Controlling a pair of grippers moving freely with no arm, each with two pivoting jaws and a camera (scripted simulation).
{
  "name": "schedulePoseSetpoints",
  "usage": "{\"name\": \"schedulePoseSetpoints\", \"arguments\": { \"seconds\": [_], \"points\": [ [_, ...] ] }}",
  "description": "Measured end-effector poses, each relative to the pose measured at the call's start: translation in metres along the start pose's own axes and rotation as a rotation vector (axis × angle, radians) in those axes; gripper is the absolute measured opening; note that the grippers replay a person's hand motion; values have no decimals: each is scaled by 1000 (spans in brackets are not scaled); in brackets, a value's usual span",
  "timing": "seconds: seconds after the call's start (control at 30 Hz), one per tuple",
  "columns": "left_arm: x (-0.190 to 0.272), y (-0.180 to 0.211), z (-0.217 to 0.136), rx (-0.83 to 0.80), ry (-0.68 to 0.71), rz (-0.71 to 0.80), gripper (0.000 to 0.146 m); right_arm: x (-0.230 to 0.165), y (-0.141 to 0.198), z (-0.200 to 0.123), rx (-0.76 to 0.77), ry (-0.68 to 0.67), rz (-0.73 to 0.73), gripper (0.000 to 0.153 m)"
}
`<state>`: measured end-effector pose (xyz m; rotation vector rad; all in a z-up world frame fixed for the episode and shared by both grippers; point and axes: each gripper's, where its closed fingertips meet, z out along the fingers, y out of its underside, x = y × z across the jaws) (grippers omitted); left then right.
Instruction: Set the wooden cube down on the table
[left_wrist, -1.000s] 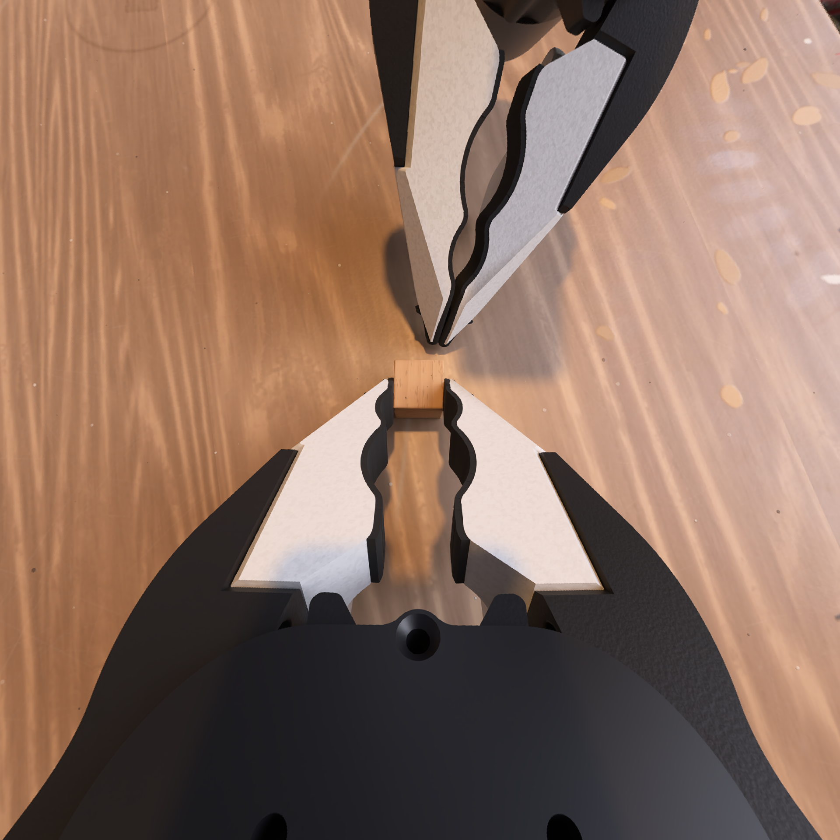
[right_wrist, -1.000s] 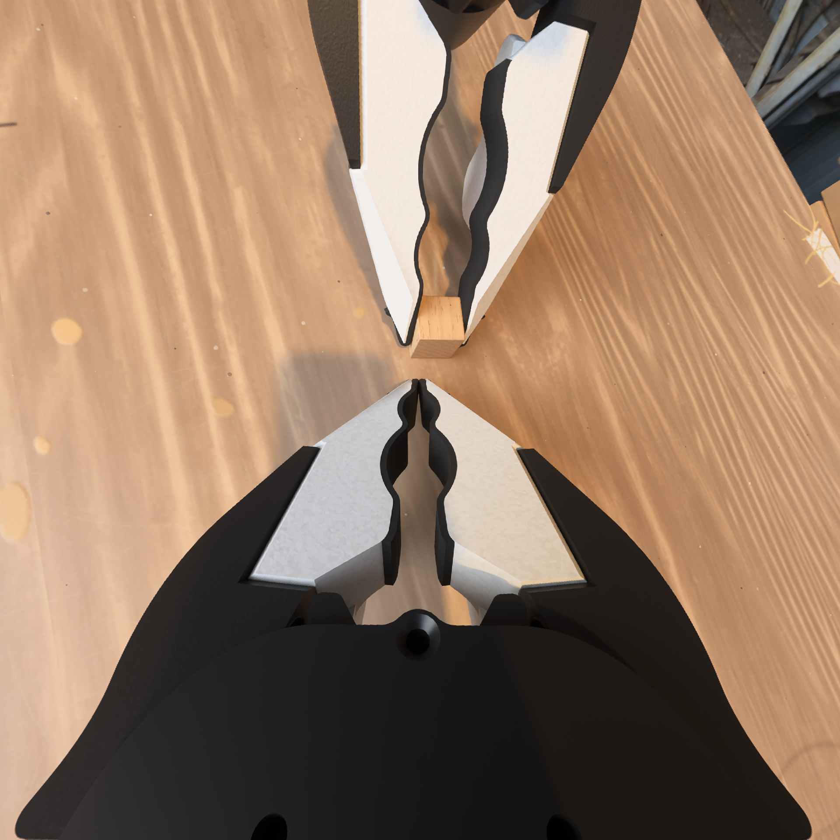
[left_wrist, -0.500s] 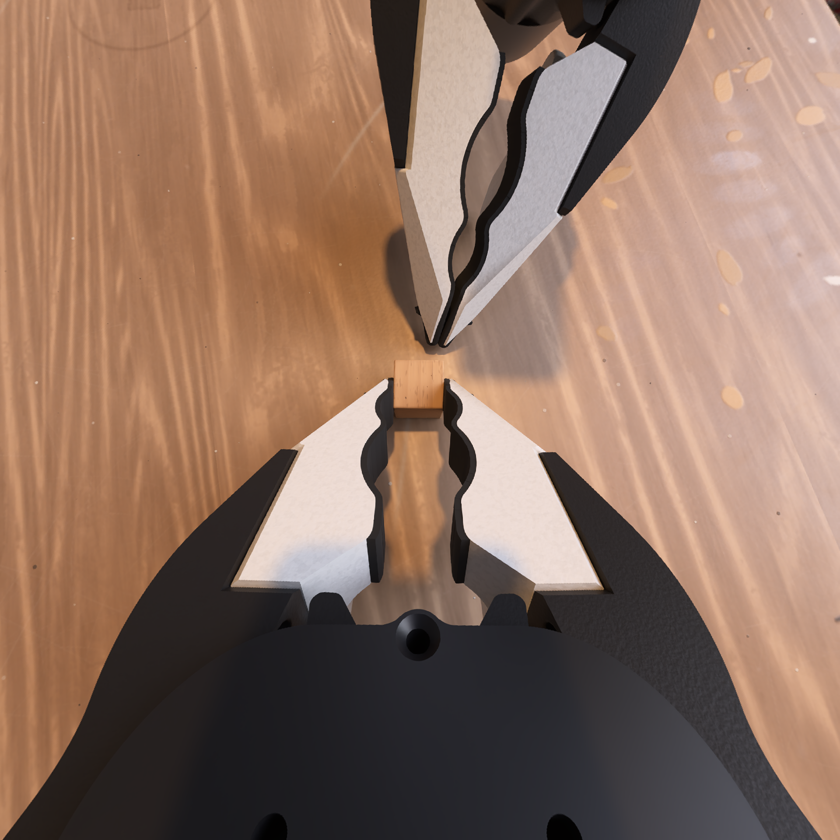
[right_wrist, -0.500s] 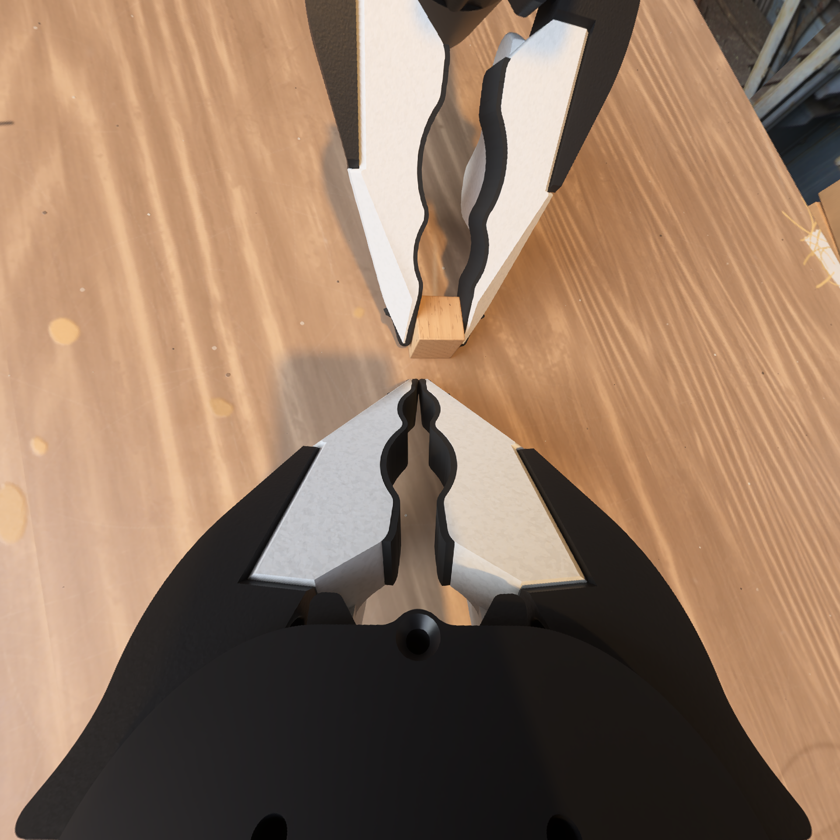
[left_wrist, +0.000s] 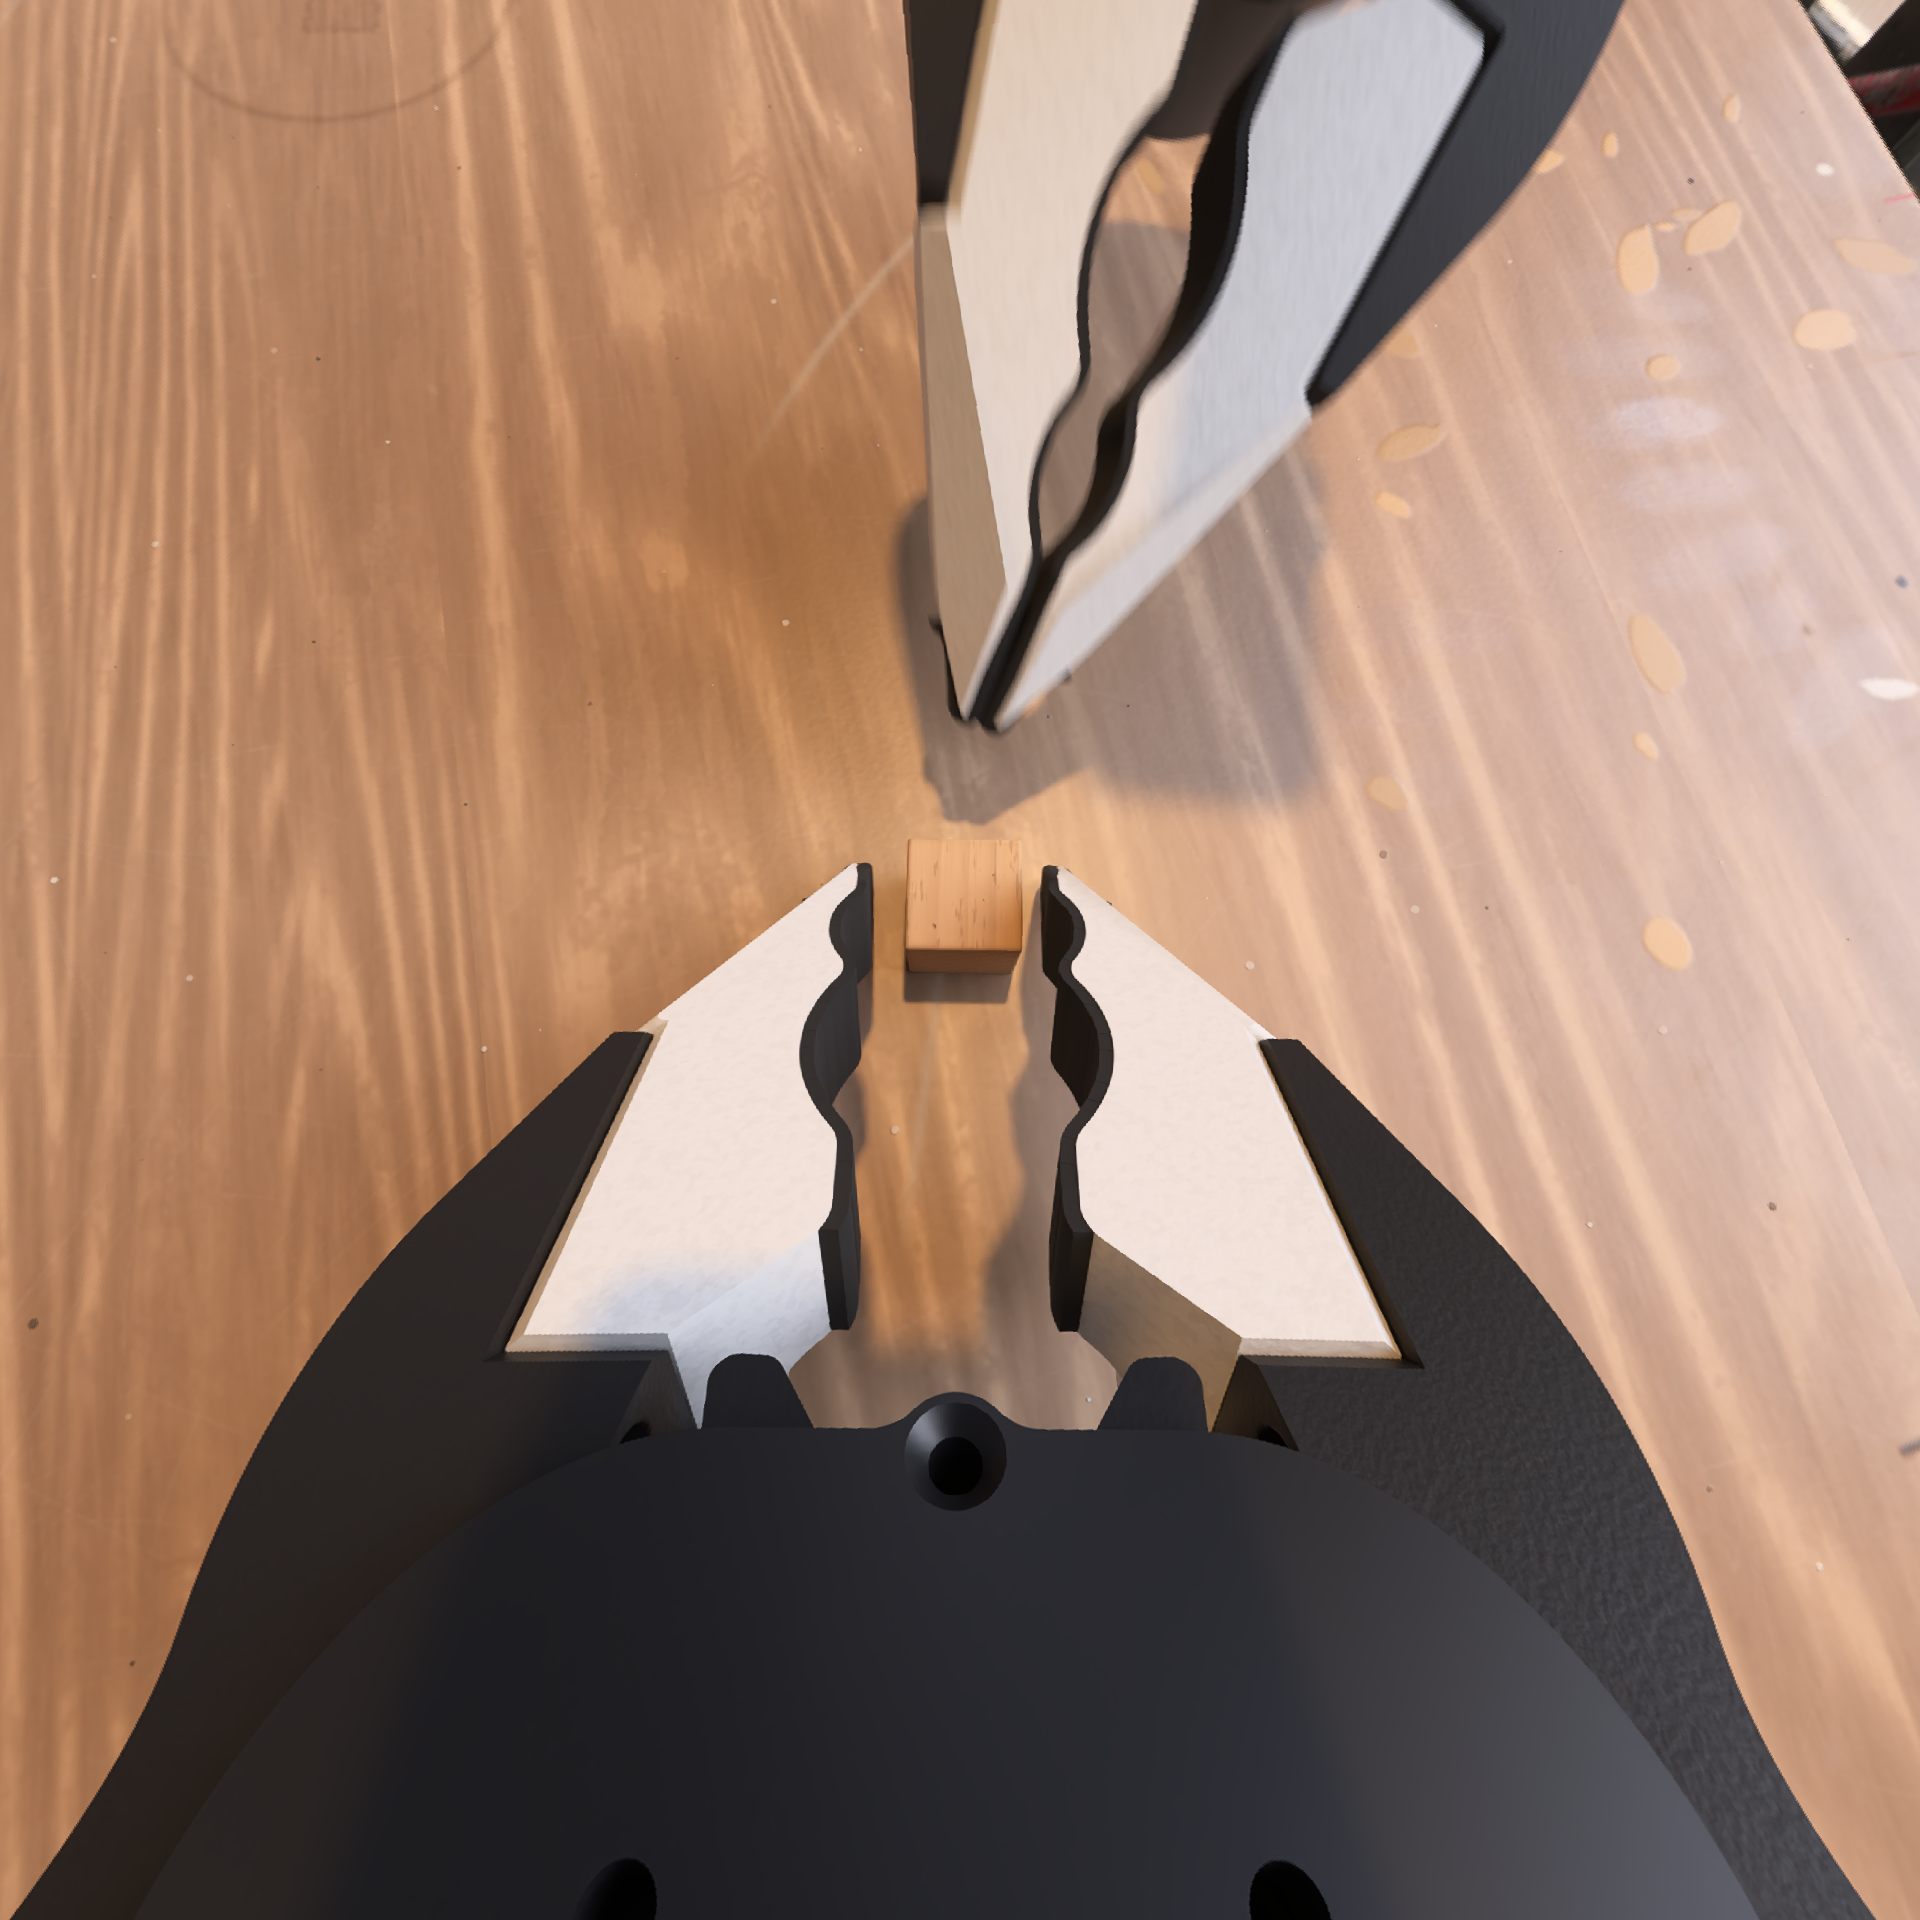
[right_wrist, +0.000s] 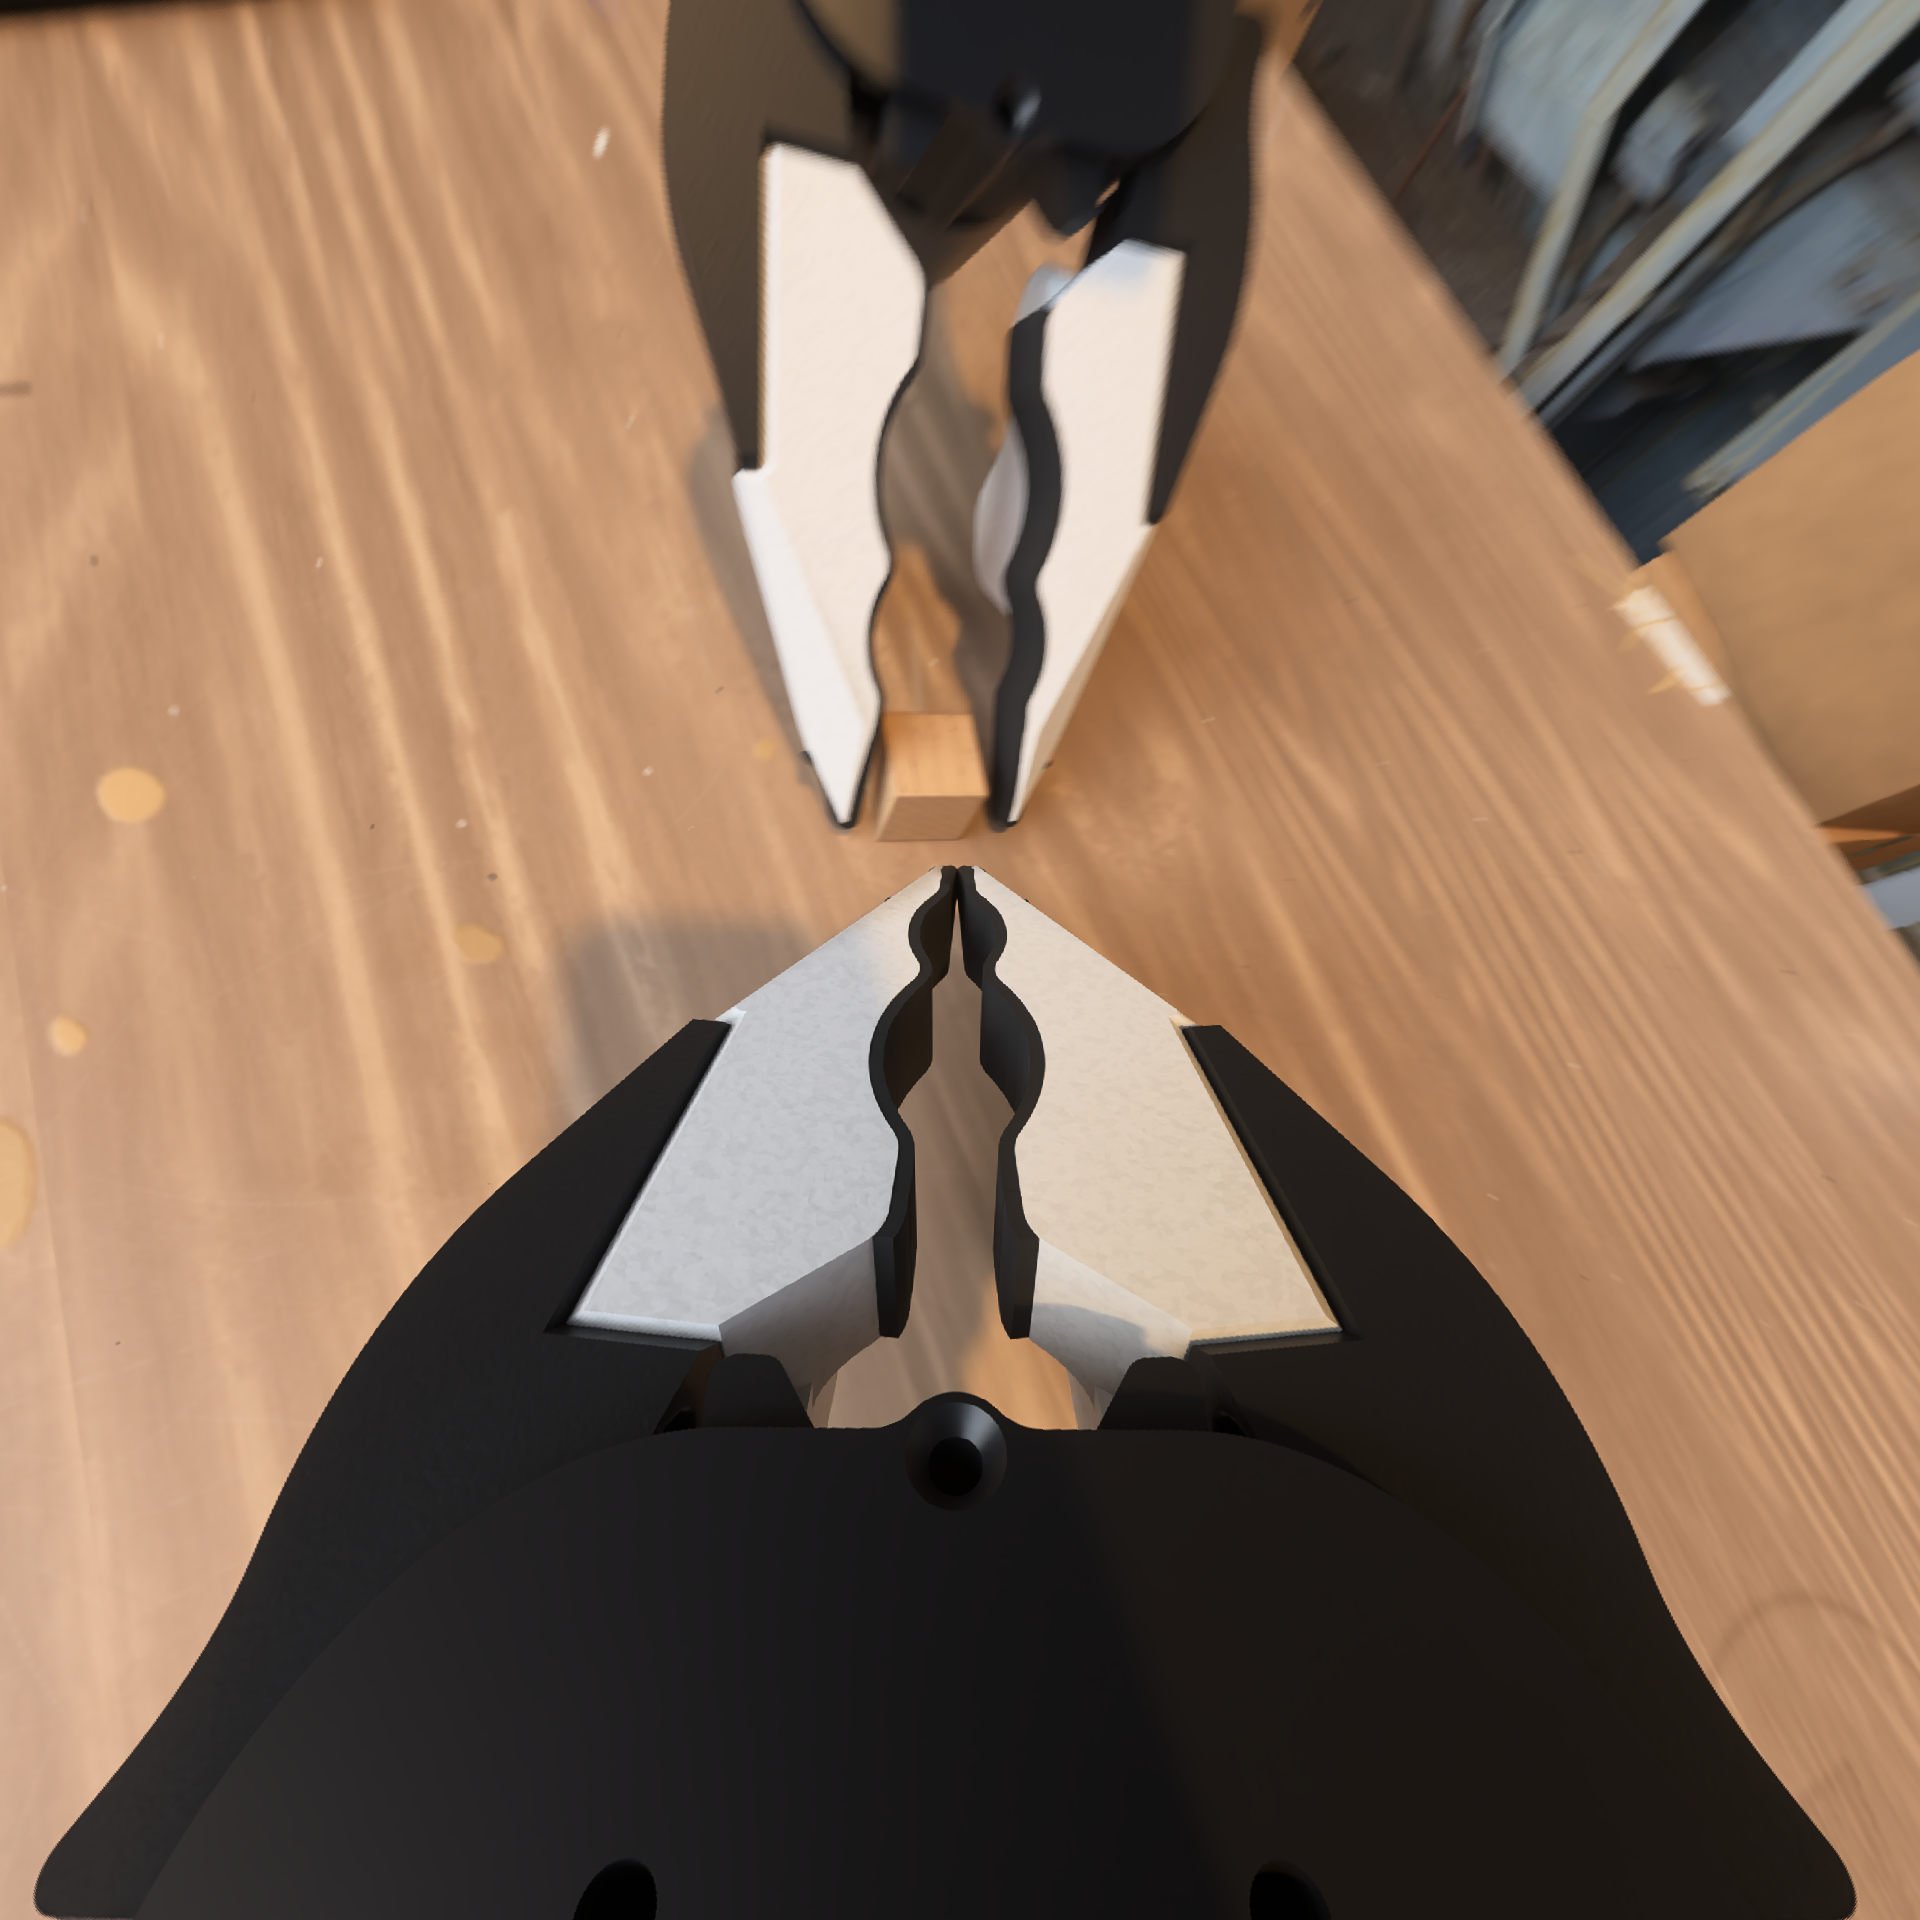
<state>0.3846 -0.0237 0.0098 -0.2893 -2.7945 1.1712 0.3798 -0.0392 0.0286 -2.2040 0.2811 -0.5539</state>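
Note:
A small wooden cube rests on the wooden table. My left gripper is open, its fingertips on either side of the cube with a small gap each side. The cube also shows in the right wrist view, standing on the table between the left gripper's spread fingers. My right gripper is shut and empty, just short of the cube. In the left wrist view the right gripper points down at the table beyond the cube.
Pale spots mark the table at the right in the left wrist view. In the right wrist view the table's edge runs along the right, with blurred shelving and a cardboard box beyond it.
My left gripper has opened and let go of the cube, which now sits free on the table. My right gripper has drawn back from the cube, still shut.

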Motion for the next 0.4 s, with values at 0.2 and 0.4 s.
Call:
{"name": "schedulePoseSetpoints", "arguments": {
  "seconds": [0.2,0.4],
  "points": [
    [-2,-4,-5,22,-8,9,46,38,-14,-37,200,157,127,0],
    [-4,-18,-26,135,3,-11,49,49,-18,-51,295,169,224,0]
  ]
}}
